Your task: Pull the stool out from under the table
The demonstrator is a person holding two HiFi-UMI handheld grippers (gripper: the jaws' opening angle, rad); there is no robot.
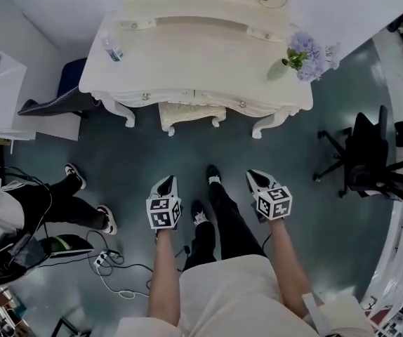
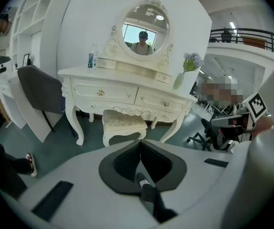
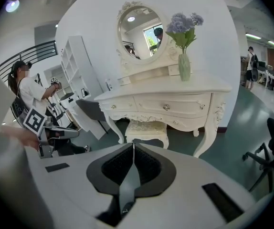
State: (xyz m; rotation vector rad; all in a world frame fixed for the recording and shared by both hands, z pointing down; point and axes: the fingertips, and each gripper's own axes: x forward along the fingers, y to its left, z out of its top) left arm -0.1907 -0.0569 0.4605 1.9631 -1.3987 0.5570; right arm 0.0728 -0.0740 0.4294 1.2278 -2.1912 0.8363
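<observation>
Cream-white stool sits tucked under the desk, well ahead of both sets of jaws, and nothing touches it. Head view gives you only its front edge and two legs poking out past the desk front. The gripper views show the whole padded seat between the desk legs. Left gripper view also catches the oval mirror above the jaws and a bottle on the desk, up and left of them.

You hold your left gripper and right gripper out on bare forearms, side by side, one either side of your legs, both pointing at the desk. Jaws on both are fully closed, pads together, nothing between them.

Vase on the desk, up and right of the right jaws, holds purple flowers. Black office chair stands well off to the right of the right jaws.
</observation>
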